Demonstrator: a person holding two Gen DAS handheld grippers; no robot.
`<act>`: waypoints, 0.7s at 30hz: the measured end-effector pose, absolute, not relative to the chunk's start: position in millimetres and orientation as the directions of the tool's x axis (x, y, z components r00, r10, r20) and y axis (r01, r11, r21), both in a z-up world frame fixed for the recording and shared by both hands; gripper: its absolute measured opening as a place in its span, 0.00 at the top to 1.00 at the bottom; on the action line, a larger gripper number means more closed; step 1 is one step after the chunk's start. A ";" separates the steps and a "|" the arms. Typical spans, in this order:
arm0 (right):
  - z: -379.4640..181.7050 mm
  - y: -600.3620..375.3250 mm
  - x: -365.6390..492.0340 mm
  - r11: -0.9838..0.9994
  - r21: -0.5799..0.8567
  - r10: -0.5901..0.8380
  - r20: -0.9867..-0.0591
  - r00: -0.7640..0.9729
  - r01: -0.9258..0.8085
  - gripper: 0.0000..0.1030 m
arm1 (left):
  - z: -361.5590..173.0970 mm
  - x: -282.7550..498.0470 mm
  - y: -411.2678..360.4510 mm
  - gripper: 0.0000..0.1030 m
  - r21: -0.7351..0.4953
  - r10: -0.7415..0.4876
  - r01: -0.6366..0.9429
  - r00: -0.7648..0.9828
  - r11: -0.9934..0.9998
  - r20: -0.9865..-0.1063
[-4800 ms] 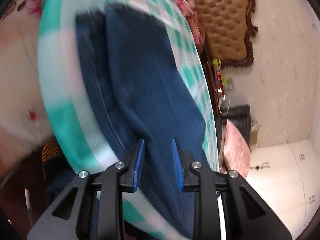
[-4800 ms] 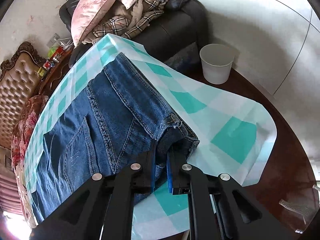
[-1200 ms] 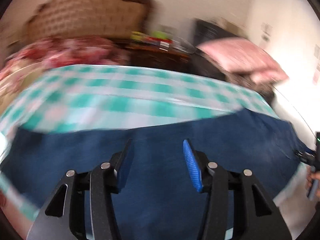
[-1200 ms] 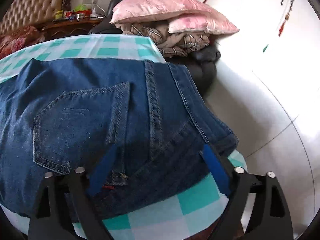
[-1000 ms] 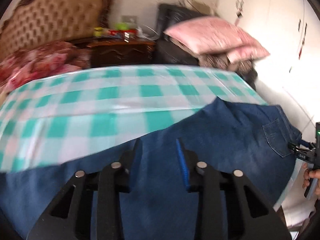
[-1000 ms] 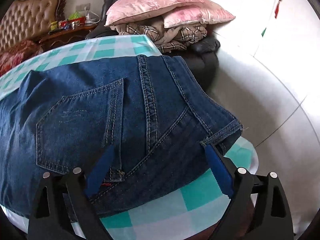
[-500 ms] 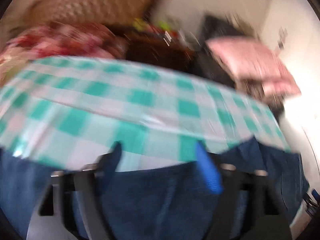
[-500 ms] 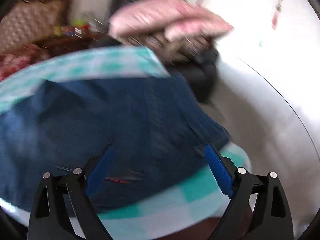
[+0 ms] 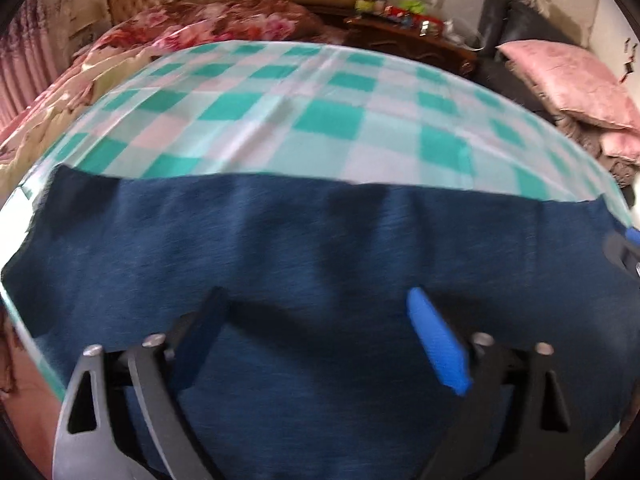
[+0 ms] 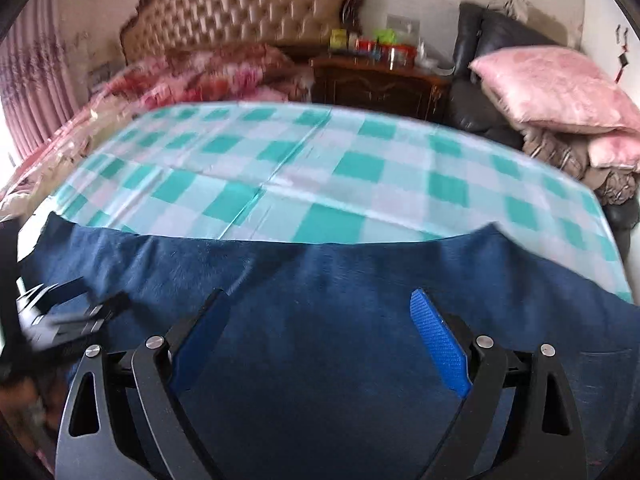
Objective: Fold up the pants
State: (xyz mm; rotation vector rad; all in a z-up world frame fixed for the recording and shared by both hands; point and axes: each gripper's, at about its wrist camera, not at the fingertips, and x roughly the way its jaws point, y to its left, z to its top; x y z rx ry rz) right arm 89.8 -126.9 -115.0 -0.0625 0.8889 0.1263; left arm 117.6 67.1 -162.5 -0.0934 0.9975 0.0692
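Observation:
Dark blue jeans (image 9: 320, 248) lie flat in a long band across the near side of a table with a teal and white checked cloth (image 9: 304, 112). My left gripper (image 9: 316, 312) hovers over the jeans, open wide and empty. My right gripper (image 10: 320, 312) is also open wide and empty above the jeans (image 10: 320, 280). The left gripper shows blurred at the left edge of the right wrist view (image 10: 60, 320). A blue pad of the right gripper shows at the right edge of the left wrist view (image 9: 632, 236).
A bed with a tufted headboard (image 10: 240, 4) and floral bedding (image 9: 192, 28) stands behind the table. A dark wooden nightstand (image 10: 376, 80) holds small bottles. A black chair with pink pillows (image 10: 556, 88) is at the right.
Both grippers have let go of the jeans and opened wide. Both views have swung round to face the bed, with the jeans now lying lengthwise across the near side of the table.

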 end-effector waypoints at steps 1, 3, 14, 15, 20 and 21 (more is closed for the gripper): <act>-122.5 -122.7 97.3 0.991 0.006 0.086 -0.788 0.610 -0.132 0.14 | -162.7 114.9 68.2 0.05 -0.030 0.031 -0.104 0.544 0.994 -0.839; -133.9 -112.5 109.1 0.992 -0.016 0.063 -0.805 0.590 -0.127 0.14 | -163.3 110.3 74.6 0.02 -0.034 0.038 -0.119 0.551 0.992 -0.834; -169.8 -120.1 129.7 0.995 -0.048 0.011 -0.829 0.559 -0.090 0.05 | -160.2 105.0 79.9 0.02 -0.006 -0.017 0.019 0.608 1.000 -0.794; -169.8 -120.4 129.2 0.995 -0.049 0.009 -0.828 0.560 -0.088 0.05 | -162.0 109.4 82.1 0.02 -0.008 -0.034 0.046 0.594 0.999 -0.804; -170.7 -119.0 129.0 0.995 -0.052 0.003 -0.825 0.565 -0.082 0.05 | -163.3 134.8 97.7 0.01 0.049 -0.040 0.140 0.574 0.989 -0.818; -170.8 -119.0 129.1 0.995 -0.052 0.003 -0.825 0.566 -0.081 0.05 | -163.9 138.0 101.5 0.01 0.041 -0.051 0.149 0.569 0.988 -0.821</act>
